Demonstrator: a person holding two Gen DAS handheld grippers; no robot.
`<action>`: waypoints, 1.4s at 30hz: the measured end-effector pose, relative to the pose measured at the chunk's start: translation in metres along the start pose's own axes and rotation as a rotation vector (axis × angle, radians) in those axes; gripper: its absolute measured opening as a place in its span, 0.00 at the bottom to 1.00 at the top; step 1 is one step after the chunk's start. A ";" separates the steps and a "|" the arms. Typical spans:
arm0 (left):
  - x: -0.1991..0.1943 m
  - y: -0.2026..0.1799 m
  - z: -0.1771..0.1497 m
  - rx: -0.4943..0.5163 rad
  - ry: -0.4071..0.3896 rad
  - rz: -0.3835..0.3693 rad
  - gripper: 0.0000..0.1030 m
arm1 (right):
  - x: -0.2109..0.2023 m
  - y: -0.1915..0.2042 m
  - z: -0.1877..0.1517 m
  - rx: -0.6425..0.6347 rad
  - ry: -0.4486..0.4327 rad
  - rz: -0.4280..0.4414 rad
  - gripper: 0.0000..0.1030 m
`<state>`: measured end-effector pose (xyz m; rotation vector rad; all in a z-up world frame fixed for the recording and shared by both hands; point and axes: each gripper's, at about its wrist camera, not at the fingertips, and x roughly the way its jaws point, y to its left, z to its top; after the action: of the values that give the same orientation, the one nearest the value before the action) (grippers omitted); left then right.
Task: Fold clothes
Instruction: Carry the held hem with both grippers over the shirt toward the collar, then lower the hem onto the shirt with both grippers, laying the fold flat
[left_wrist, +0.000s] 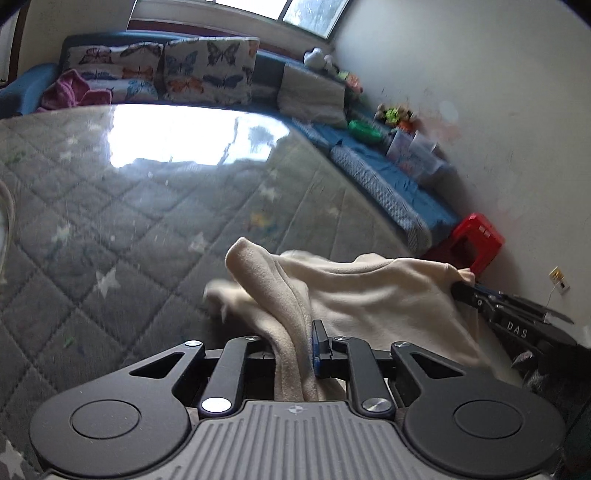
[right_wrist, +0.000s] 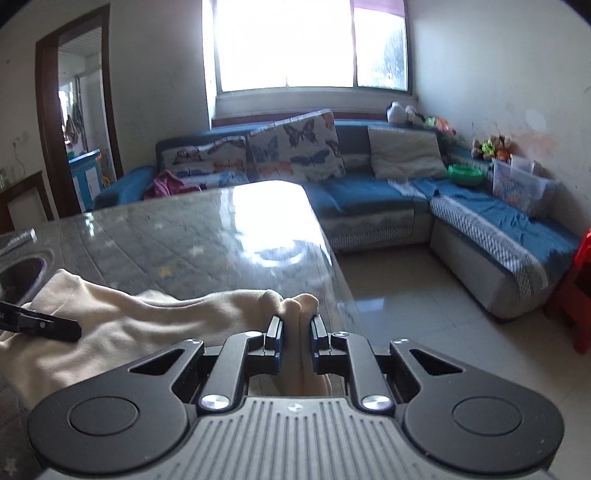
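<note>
Cream fleece makes up the soft garment (left_wrist: 369, 295), which hangs stretched between the two grippers just above the near edge of the glossy table (left_wrist: 147, 221); the table has a grey quilted cover with pale stars showing under its clear top. The left gripper (left_wrist: 299, 347) has its fingers (left_wrist: 318, 347) clamped on a bunched fold of the fleece, which drapes over and hides one finger in the left wrist view. The right gripper (right_wrist: 295, 332) pinches another gathered edge between its blue-padded fingers (right_wrist: 275, 332), the fabric puffing up just beyond the tips. Each gripper shows in the other's view as a black arm at the far end of the cloth. Part of the garment sags onto the table between them. Beyond the table stands a blue corner sofa (right_wrist: 369, 195) with butterfly-print cushions (right_wrist: 295, 147) and a plain beige cushion (right_wrist: 406, 155); a pink cloth (right_wrist: 166, 186) lies on its left end. A green bowl (right_wrist: 465, 174) and clear plastic boxes (right_wrist: 517, 184) sit on its right wing. A red plastic stool (left_wrist: 476, 243) stands by the wall, under a bright window (right_wrist: 288, 44).
</note>
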<state>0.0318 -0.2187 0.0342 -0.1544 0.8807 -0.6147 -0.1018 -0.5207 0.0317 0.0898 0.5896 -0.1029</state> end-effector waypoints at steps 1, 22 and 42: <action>0.003 0.002 -0.003 0.004 0.011 0.009 0.17 | 0.005 -0.001 -0.005 0.005 0.018 -0.004 0.13; -0.020 0.001 0.021 0.064 -0.076 0.108 0.35 | 0.034 0.017 0.008 0.031 0.051 0.094 0.19; 0.059 -0.034 0.038 0.164 -0.001 0.020 0.25 | 0.064 0.029 0.007 0.010 0.086 0.107 0.36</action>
<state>0.0741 -0.2844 0.0315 0.0017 0.8259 -0.6651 -0.0415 -0.4970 0.0029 0.1353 0.6691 0.0018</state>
